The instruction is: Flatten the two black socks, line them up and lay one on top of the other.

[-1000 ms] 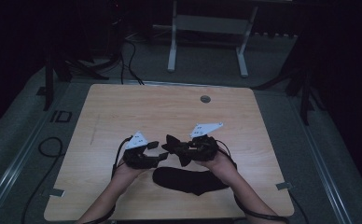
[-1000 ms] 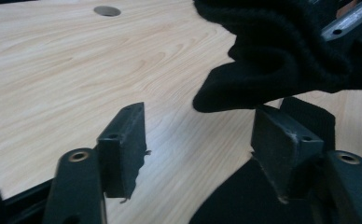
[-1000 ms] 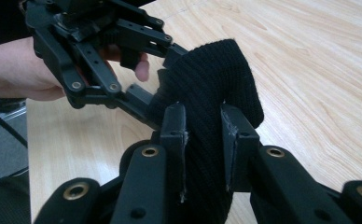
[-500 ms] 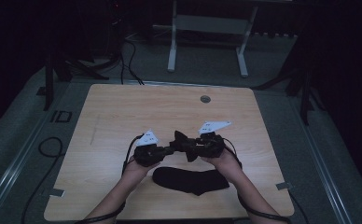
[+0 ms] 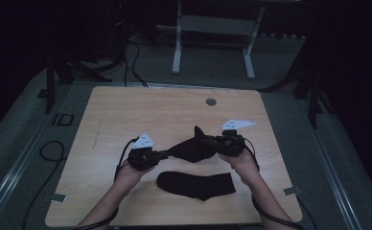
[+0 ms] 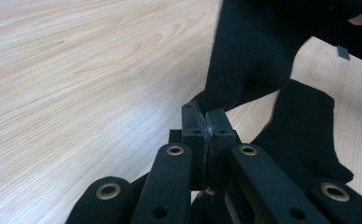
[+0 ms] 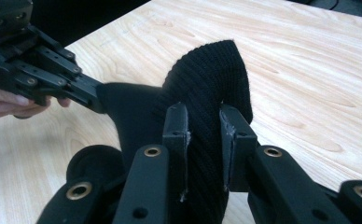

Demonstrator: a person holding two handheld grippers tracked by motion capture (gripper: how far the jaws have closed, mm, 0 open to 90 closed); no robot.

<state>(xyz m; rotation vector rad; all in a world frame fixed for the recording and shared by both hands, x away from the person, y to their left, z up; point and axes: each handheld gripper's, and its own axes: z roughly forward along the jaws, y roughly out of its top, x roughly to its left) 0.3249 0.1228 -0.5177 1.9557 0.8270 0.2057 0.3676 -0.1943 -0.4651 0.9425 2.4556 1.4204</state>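
Observation:
A black sock (image 5: pixel 191 148) hangs stretched above the wooden table (image 5: pixel 150 110) between my two grippers. My left gripper (image 5: pixel 167 153) is shut on one thin end of it; in the left gripper view the jaws (image 6: pixel 206 114) pinch the fabric (image 6: pixel 249 60) tight. My right gripper (image 5: pixel 209 143) is shut on the ribbed cuff (image 7: pixel 207 70), bunched thick between its jaws (image 7: pixel 205 116), which have just been closing a little. The left gripper (image 7: pixel 93 98) also appears at the left of the right gripper view. A second black sock (image 5: pixel 196 184) lies flat on the table near the front edge, below the held one.
A small round grommet (image 5: pixel 211 101) sits near the table's far edge. Behind the table stands a white metal frame (image 5: pixel 177 43) on the grey floor. Cables (image 5: pixel 50 148) loop on the floor at the left. Bare wood lies to the left and far side of the hands.
The left gripper came up to the sock hanging from the right gripper and closed on its free end. The right hand drew away to the right, stretching the sock.

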